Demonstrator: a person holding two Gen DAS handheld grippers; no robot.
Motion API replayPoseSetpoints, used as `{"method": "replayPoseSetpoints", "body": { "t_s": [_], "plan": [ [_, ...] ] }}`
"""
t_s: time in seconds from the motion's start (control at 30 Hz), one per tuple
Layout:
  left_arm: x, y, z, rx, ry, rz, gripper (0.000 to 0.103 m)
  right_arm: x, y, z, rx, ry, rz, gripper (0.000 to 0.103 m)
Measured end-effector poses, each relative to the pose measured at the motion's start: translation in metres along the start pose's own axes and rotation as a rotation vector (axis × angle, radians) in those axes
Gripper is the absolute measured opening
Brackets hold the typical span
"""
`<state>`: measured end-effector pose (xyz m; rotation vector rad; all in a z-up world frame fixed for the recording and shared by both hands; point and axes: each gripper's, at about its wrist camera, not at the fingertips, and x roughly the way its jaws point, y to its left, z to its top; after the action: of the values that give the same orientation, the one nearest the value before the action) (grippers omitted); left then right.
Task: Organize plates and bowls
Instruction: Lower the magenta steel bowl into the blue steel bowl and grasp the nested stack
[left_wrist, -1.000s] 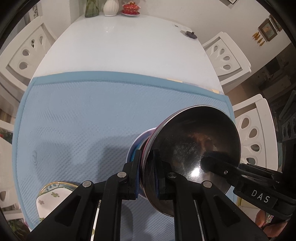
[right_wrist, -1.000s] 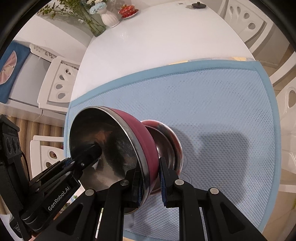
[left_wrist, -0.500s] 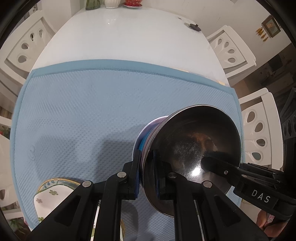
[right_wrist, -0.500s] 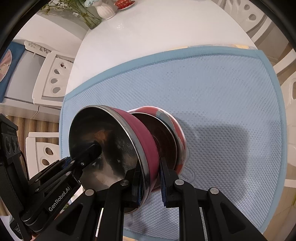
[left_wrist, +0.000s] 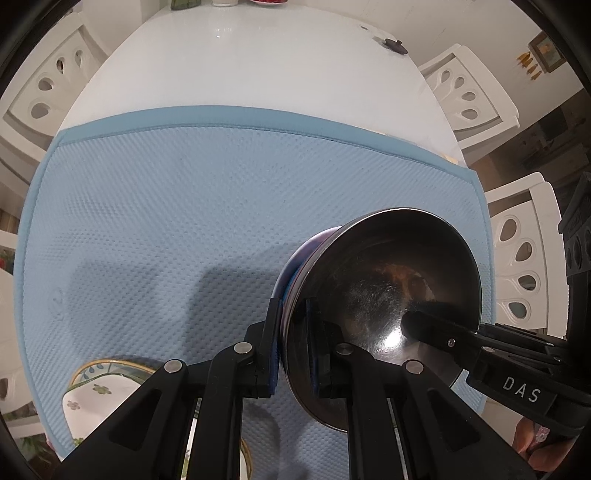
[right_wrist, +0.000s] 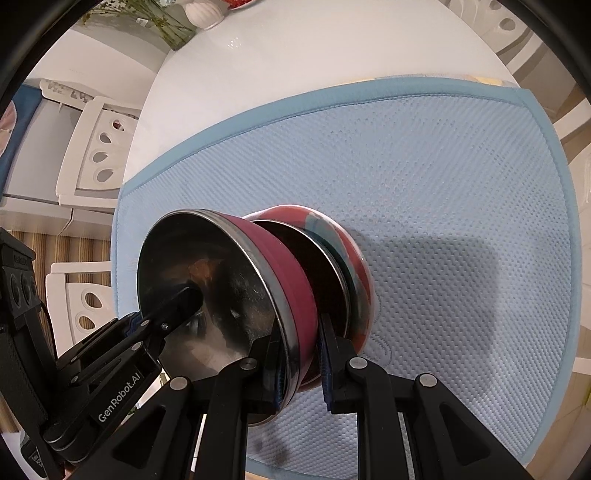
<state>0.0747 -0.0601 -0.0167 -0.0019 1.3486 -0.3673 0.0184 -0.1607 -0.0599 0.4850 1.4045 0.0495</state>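
Observation:
A steel bowl with a magenta outside (left_wrist: 388, 295) (right_wrist: 221, 295) hangs tilted just above the blue mat (left_wrist: 184, 203). My left gripper (left_wrist: 293, 332) is shut on its rim on one side. My right gripper (right_wrist: 301, 350) is shut on the opposite rim. Each view shows a finger of the other gripper reaching into the bowl, the right gripper's finger (left_wrist: 424, 326) and the left gripper's finger (right_wrist: 177, 306). Right under it on the mat stands a second steel-lined bowl with a red and teal outside (right_wrist: 343, 251). The held bowl sits partly inside it.
A flower-patterned plate (left_wrist: 99, 391) lies on the mat's near left corner. The white table (left_wrist: 240, 66) runs on beyond the mat, with a vase (right_wrist: 203, 11) and a small dark knob (left_wrist: 395, 45) at its far end. White chairs (left_wrist: 524, 258) stand around.
Both grippers have sunk toward the mat with the steel bowl between them. The bowl has come down onto the red and teal bowl below it.

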Motion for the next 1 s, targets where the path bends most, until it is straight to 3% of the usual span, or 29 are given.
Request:
{"method": "replayPoseSetpoints", "body": {
  "t_s": [1.0],
  "plan": [
    [0.007, 0.002, 0.003, 0.008, 0.019, -0.006, 0.010, 0.003, -0.008, 0.000, -0.003, 0.034, -0.014, 0.015]
  ]
}}
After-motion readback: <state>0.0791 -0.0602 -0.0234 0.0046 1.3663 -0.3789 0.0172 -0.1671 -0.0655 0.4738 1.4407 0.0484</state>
